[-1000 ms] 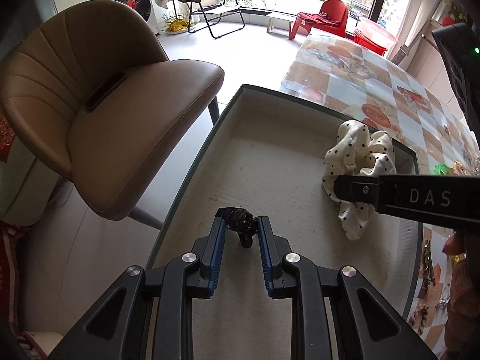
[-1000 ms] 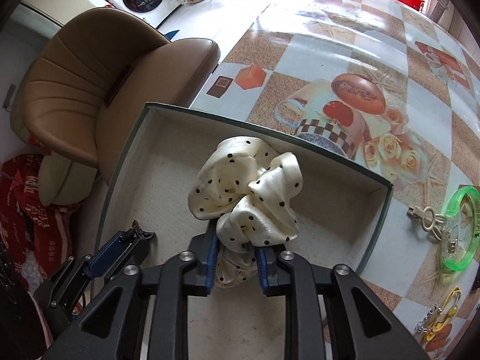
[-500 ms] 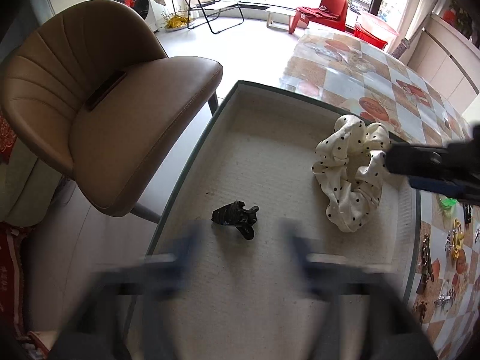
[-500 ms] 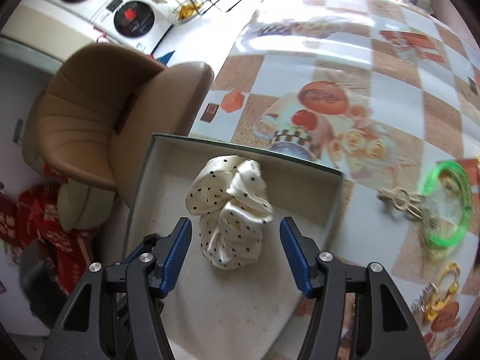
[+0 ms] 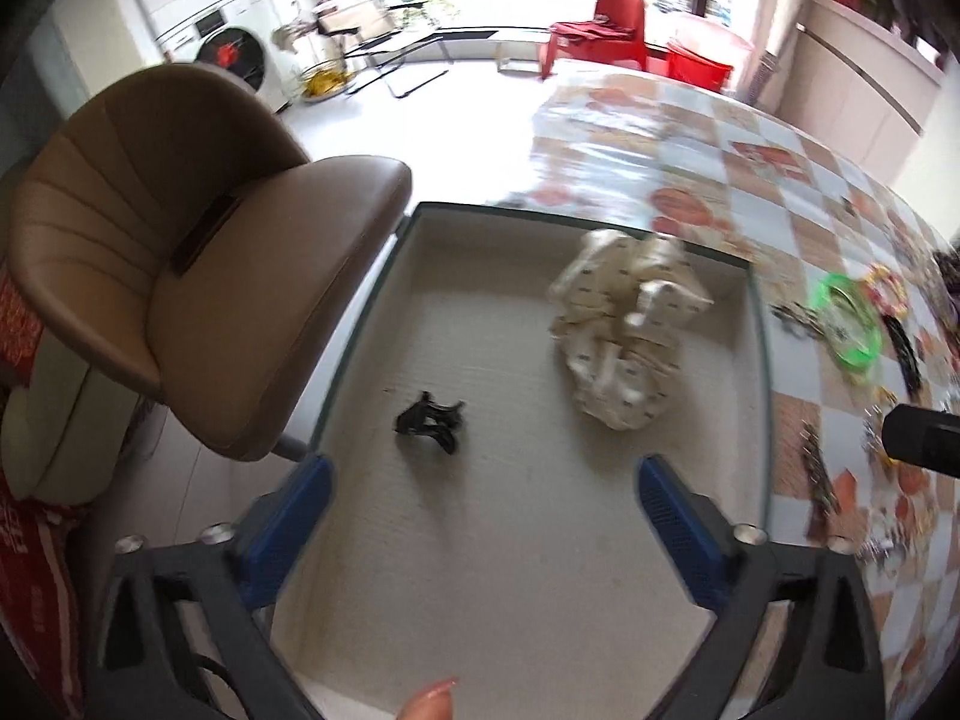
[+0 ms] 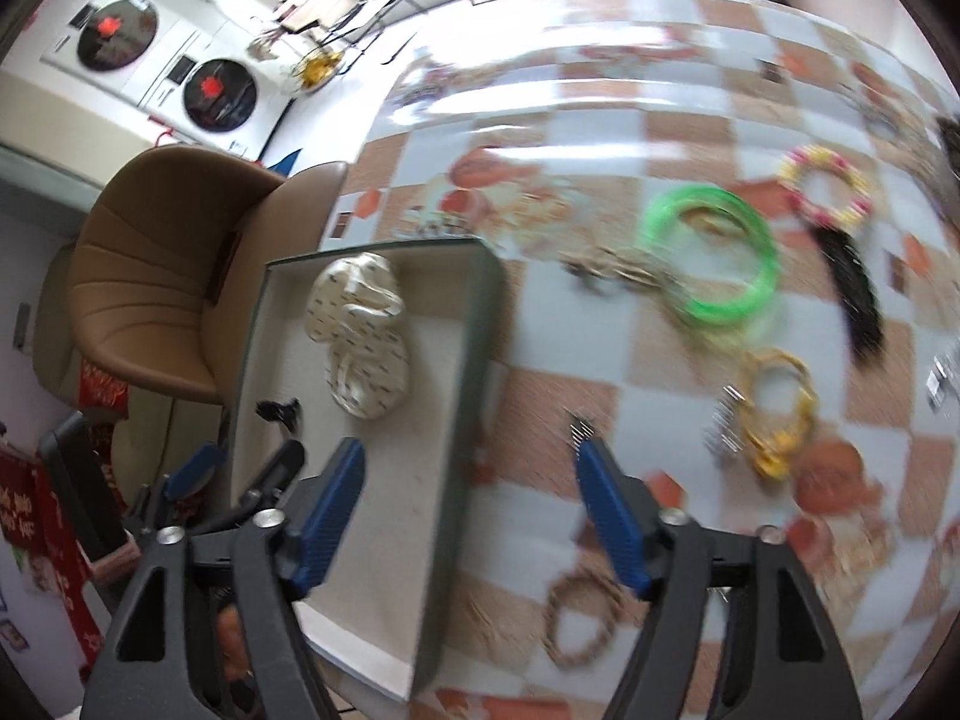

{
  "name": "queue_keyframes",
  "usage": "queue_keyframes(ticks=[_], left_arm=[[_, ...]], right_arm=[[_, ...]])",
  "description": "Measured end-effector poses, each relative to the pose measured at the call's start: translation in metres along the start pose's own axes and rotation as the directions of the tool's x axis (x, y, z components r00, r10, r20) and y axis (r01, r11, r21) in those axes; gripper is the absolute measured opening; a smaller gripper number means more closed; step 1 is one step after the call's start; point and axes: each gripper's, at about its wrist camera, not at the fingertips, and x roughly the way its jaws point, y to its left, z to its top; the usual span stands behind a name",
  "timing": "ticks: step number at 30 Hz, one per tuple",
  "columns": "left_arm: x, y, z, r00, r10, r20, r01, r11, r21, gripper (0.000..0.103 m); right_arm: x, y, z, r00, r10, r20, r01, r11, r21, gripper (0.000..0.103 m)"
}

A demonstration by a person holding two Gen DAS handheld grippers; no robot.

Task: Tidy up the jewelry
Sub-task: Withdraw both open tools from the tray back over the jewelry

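Note:
A grey tray [image 5: 757, 360] with a beige lining sits at the table's left edge. A small black claw clip [image 5: 429, 417] lies loose on its floor, and a cream polka-dot scrunchie [image 5: 624, 330] lies by its far right wall. My left gripper [image 5: 483, 480] hovers above the tray behind the clip, its jaws opening wide with nothing between them. My right gripper [image 6: 471, 456] hangs over the tray's right wall [image 6: 480, 324], jaws opening and empty. In the right wrist view the scrunchie [image 6: 360, 330] and the clip [image 6: 281, 411] rest in the tray.
Loose jewelry is scattered on the checked tablecloth [image 6: 600, 138] right of the tray: a green bangle [image 6: 708, 258], a yellow piece [image 6: 774, 414], a pink-and-yellow bracelet [image 6: 825, 192], a black comb [image 6: 852, 294], a woven ring [image 6: 582, 618]. A tan chair [image 5: 180, 252] stands left of the tray.
The left gripper let go of the black clip and the right one let go of the scrunchie. Both opened and drew back upward; the right swung rightward toward the table.

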Motion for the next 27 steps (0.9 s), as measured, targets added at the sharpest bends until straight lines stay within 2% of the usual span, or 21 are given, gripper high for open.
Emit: queue_keyframes(ticks=[3, 5, 6, 9, 16, 21, 27], left_arm=[[-0.01, -0.016, -0.001, 0.999, -0.042, -0.008, 0.042, 0.998, 0.045, 0.103], [-0.017, -0.03, -0.001, 0.997, -0.072, -0.009, 0.072, 0.994, 0.083, 0.103], [-0.02, -0.037, -0.001, 0.996, -0.087, -0.012, 0.087, 0.991, 0.097, 0.103], [-0.027, -0.058, -0.001, 0.991, -0.133, -0.016, 0.133, 0.984, 0.118, 0.103], [-0.023, -0.108, 0.007, 0.98, -0.189, -0.059, 0.196, 0.969, 0.147, 0.103], [-0.019, -0.135, 0.02, 0.979, -0.191, -0.067, 0.199, 0.968, 0.152, 0.103], [-0.005, -0.155, 0.05, 0.982, -0.173, -0.075, 0.179, 0.98, 0.089, 0.103]], right_arm=[[-0.016, -0.021, -0.015, 0.999, -0.034, 0.014, 0.033, 0.999, 0.042, 0.082], [-0.025, -0.036, -0.026, 0.998, -0.051, 0.026, 0.049, 0.996, 0.071, 0.093], [-0.032, -0.045, -0.031, 0.997, -0.067, 0.041, 0.064, 0.994, 0.088, 0.103], [-0.044, -0.064, -0.043, 0.993, -0.102, 0.063, 0.093, 0.988, 0.121, 0.103], [-0.057, -0.115, -0.054, 0.985, -0.168, 0.035, 0.158, 0.967, 0.2, 0.103], [-0.067, -0.144, -0.039, 0.98, -0.197, 0.041, 0.183, 0.957, 0.224, 0.103], [-0.072, -0.17, 0.001, 0.971, -0.232, 0.051, 0.217, 0.954, 0.205, 0.103]])
